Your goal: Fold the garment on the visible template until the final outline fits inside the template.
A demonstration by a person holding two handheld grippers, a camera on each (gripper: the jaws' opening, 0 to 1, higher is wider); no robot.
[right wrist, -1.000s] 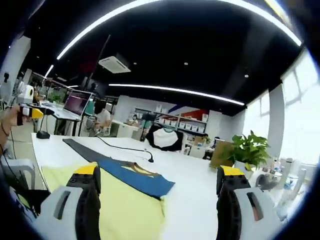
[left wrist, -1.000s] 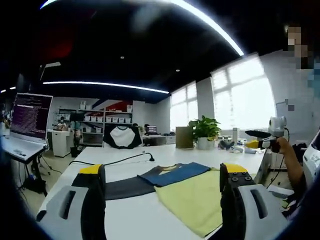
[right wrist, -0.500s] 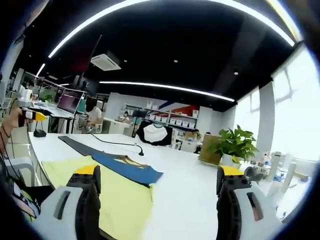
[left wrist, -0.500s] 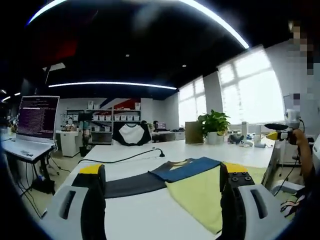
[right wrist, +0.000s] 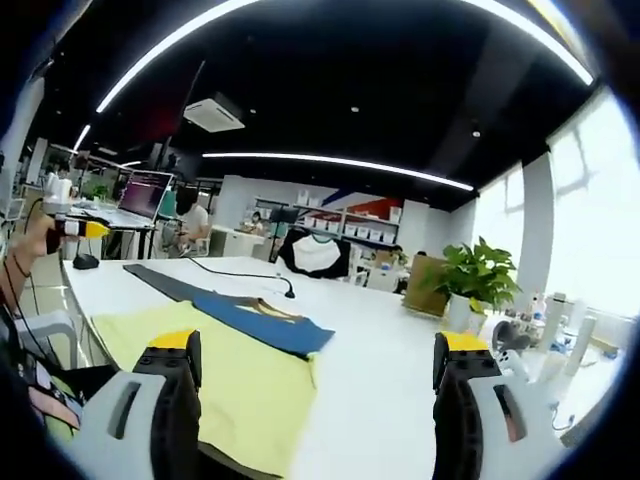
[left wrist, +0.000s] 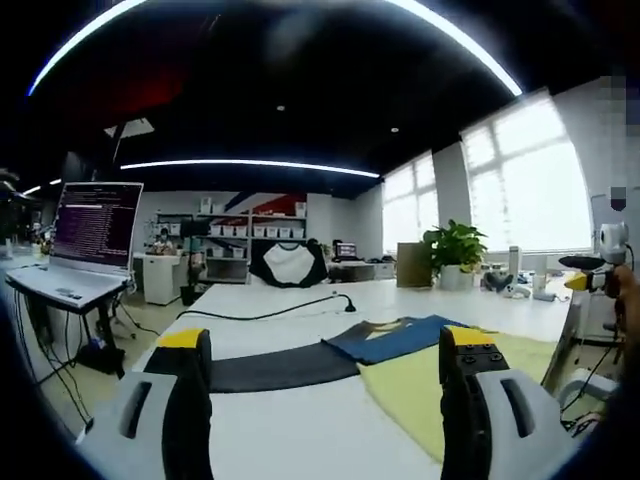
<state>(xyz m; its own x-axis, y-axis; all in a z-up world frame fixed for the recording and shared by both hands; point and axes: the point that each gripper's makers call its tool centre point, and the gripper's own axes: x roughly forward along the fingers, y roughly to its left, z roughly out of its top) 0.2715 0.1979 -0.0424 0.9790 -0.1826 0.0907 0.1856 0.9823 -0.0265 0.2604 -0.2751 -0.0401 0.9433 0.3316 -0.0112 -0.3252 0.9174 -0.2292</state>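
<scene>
A garment lies flat on a white table (left wrist: 280,430): a yellow body (left wrist: 420,385) with a blue shoulder part (left wrist: 400,335) and a dark sleeve (left wrist: 275,367). In the right gripper view the same yellow cloth (right wrist: 230,365) and blue part (right wrist: 265,325) lie at the left on the table (right wrist: 380,400). My left gripper (left wrist: 325,400) is held open above the table, short of the garment, nothing between its jaws. My right gripper (right wrist: 315,410) is open too, above the garment's near edge. The right gripper (left wrist: 590,280) shows at the far right of the left gripper view, the left gripper (right wrist: 70,228) at the left of the right gripper view.
A black cable (left wrist: 270,312) runs across the table behind the garment. A potted plant (right wrist: 475,290) stands at the far end, bottles (right wrist: 545,320) beside it. A monitor (left wrist: 95,225) stands on a side desk. A person (right wrist: 195,225) sits at a desk behind.
Both views have shifted with the hands. In the left gripper view the garment sits further right and lower. Both grippers stay open; the garment lies as before.
</scene>
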